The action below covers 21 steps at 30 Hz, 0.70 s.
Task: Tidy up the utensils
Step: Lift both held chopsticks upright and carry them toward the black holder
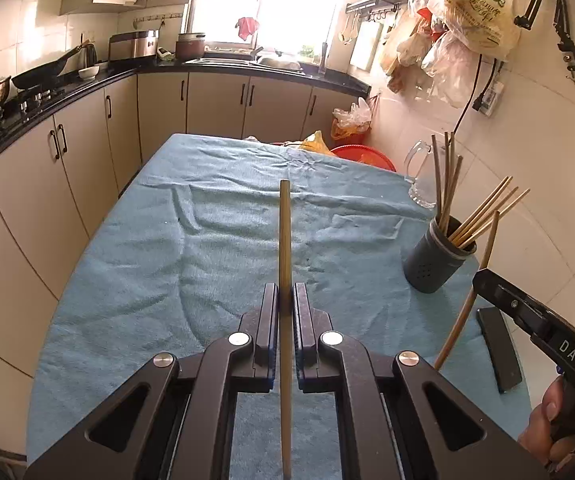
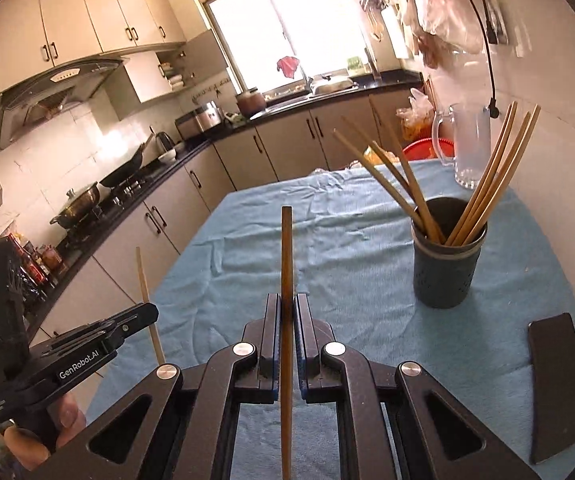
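My left gripper (image 1: 286, 294) is shut on a pale wooden chopstick (image 1: 284, 236) that stands upright between its pads, above the blue cloth. My right gripper (image 2: 286, 306) is shut on a darker chopstick (image 2: 286, 256), also upright. A dark grey holder (image 2: 445, 264) stands at the right of the table with several chopsticks (image 2: 487, 184) leaning in it; it also shows in the left wrist view (image 1: 437, 258). The right gripper (image 1: 483, 280) with its chopstick (image 1: 469, 300) is seen just right of the holder. The left gripper (image 2: 149, 314) is at the table's left edge.
A blue cloth (image 1: 207, 240) covers the table. A clear glass jug (image 2: 469, 144) stands behind the holder. A black phone (image 2: 553, 384) lies at the right front. Kitchen cabinets (image 1: 47, 168) and a stove counter run along the left; a red basin (image 1: 367, 156) sits beyond the table.
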Available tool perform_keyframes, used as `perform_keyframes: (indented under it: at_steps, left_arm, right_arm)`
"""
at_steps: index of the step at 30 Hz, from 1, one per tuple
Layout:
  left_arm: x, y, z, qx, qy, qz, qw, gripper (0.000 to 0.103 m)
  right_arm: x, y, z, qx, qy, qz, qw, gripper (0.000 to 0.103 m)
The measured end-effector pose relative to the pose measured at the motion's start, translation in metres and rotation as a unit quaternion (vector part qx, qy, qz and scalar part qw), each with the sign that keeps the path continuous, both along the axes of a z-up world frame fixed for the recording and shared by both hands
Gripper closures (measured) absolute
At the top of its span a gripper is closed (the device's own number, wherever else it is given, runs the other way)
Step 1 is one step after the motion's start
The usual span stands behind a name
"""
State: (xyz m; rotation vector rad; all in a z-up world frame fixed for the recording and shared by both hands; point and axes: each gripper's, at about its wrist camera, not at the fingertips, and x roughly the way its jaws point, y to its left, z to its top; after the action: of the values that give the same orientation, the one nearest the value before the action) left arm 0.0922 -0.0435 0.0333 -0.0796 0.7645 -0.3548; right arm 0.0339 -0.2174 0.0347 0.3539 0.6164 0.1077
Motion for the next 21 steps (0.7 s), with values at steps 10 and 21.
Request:
perform_keyframes:
  at_steps: [10,21]
  left_arm:
    - [-0.009,0.0,0.011,-0.002,-0.014,-0.002,0.9999,0.097]
    - [-0.015,-0.003,0.017,-0.003,-0.024,-0.002,0.9997,0.097]
  right_arm:
    - [-0.009,-0.005,0.009,0.002,-0.016,-0.008,1.0,0.096]
    - [-0.017,-0.013,0.017,0.007,-0.028,-0.019,0.999,0.096]
